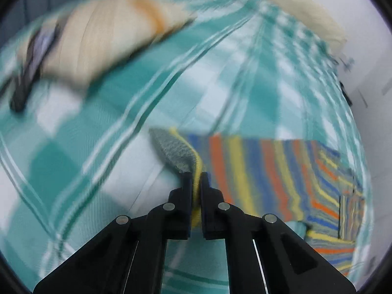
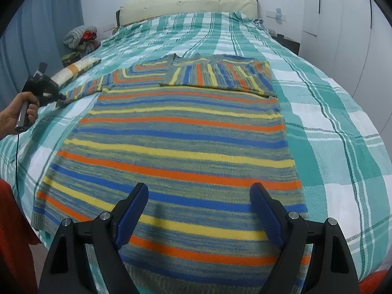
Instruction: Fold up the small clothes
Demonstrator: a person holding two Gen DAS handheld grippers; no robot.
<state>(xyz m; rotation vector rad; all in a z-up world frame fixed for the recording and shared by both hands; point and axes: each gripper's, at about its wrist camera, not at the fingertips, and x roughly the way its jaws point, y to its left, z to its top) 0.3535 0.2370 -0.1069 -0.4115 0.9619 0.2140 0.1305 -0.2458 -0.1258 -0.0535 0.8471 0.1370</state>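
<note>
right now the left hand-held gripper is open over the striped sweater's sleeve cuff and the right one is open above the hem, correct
Not quite. The left hand-held gripper is shut on the sleeve cuff of the striped sweater, as the left wrist view shows. The right hand-held gripper is indeed open above the hem.

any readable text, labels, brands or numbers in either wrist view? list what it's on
None readable in either view.
Striped sweater: no tag or print showing.
Plaid bedspread: pattern only.
Left gripper and right gripper: no markings visible.
Left wrist view is motion-blurred, so any small print there is lost.
</note>
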